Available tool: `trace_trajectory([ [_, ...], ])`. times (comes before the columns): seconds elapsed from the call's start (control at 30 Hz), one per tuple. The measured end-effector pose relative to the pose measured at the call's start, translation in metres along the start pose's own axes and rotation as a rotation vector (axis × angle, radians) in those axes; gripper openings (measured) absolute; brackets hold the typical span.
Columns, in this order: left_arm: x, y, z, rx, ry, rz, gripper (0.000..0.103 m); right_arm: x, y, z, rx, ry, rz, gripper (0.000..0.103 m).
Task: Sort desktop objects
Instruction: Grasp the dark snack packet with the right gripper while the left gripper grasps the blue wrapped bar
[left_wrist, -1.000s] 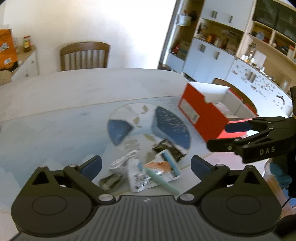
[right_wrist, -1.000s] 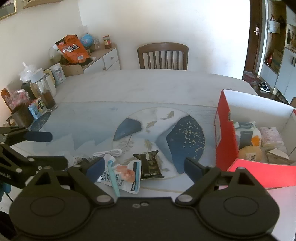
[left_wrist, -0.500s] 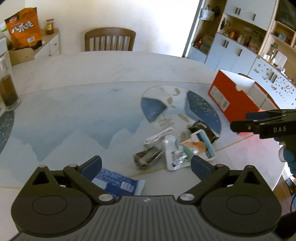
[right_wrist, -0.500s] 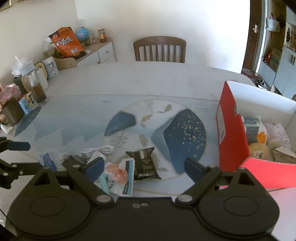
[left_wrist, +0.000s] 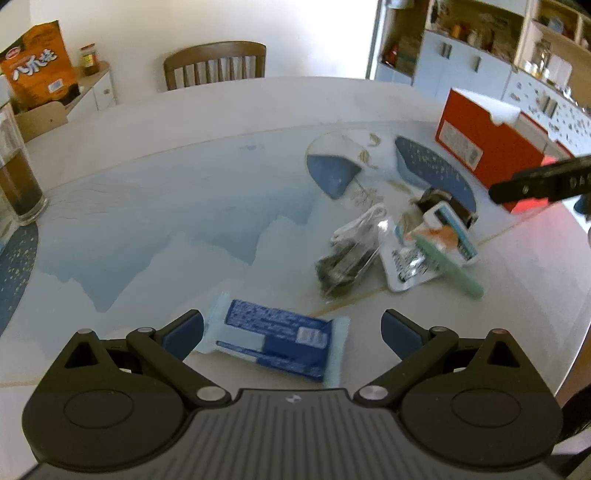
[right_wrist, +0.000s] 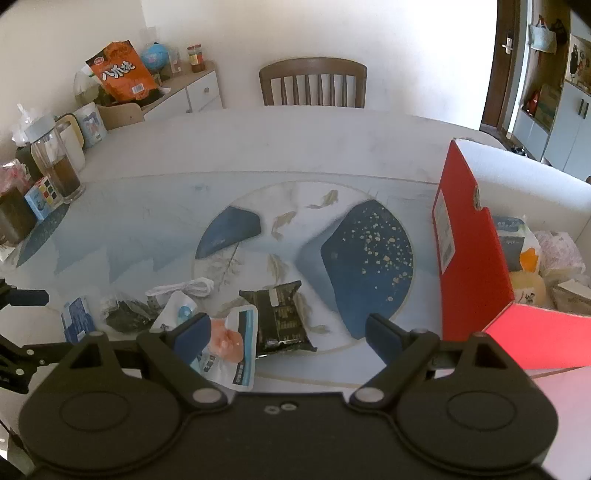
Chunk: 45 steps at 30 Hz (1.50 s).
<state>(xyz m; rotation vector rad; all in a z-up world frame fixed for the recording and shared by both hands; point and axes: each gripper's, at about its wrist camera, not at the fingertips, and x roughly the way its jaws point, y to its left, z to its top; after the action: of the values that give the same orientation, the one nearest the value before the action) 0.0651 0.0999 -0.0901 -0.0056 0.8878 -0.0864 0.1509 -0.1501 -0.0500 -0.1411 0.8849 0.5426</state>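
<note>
Blue snack: a flat blue and white plastic snack packet (left_wrist: 275, 341) lies on the counter (left_wrist: 166, 206), right in front of the left tongs (left_wrist: 291, 330) and between their two blue tips.
Left tongs: wide apart and holding nothing (they hang just over the packet; I cannot tell if a tip touches it).
Right tongs: the right tongs (right_wrist: 282, 334) are spread wide too, with nothing in them. They hover over the pile near the counter's front edge.
Pile: a black square foil packet (right_wrist: 282, 319), a white pouch with an orange picture (right_wrist: 231, 345), a mint green stick (left_wrist: 448, 267) lying across that pouch, a clear bag of dark bits (left_wrist: 341, 267) and a coiled white cable (left_wrist: 358, 223) all sit close together.
Box: a red cardboard box with white inside (right_wrist: 476, 266) stands open at the right side of the counter, well apart from the blue packet. It already holds some packets.
Step now: picking. The left tongs look lined up for the blue packet, but it is not gripped yet.
Next move: I think the left tongs need to go lower and squeeze the packet across its short side. It is flat and slippery, so the tips must get low beside it. Then it has a long trip over the pile to the box.
How far along: many things are not sorted yet.
</note>
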Motion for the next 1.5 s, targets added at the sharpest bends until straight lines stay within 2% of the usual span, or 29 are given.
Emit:
trace_trajectory([
  [0.13,0.012,0.009,-0.003,0.031,0.016,0.002,0.103,0.005,0.0,-0.001,0.006,0.008,-0.009,0.09],
  [0.37,0.025,0.011,-0.005,0.056,0.044,-0.041,0.103,0.021,-0.004,-0.002,0.04,0.013,-0.045,0.087],
  [0.6,0.031,0.009,-0.008,0.07,0.046,-0.037,0.103,0.042,-0.001,0.006,0.048,0.02,-0.044,0.085],
  [1.0,0.037,0.006,-0.005,0.071,0.046,-0.021,0.103,0.082,0.006,0.016,0.044,0.082,-0.045,0.076],
  [1.3,0.039,0.006,-0.002,0.056,0.05,-0.026,0.103,0.086,-0.021,0.02,0.126,0.107,-0.056,0.068],
  [1.5,0.04,0.005,-0.001,0.048,0.051,-0.017,0.103,0.077,-0.03,0.019,0.17,0.111,-0.058,0.069],
])
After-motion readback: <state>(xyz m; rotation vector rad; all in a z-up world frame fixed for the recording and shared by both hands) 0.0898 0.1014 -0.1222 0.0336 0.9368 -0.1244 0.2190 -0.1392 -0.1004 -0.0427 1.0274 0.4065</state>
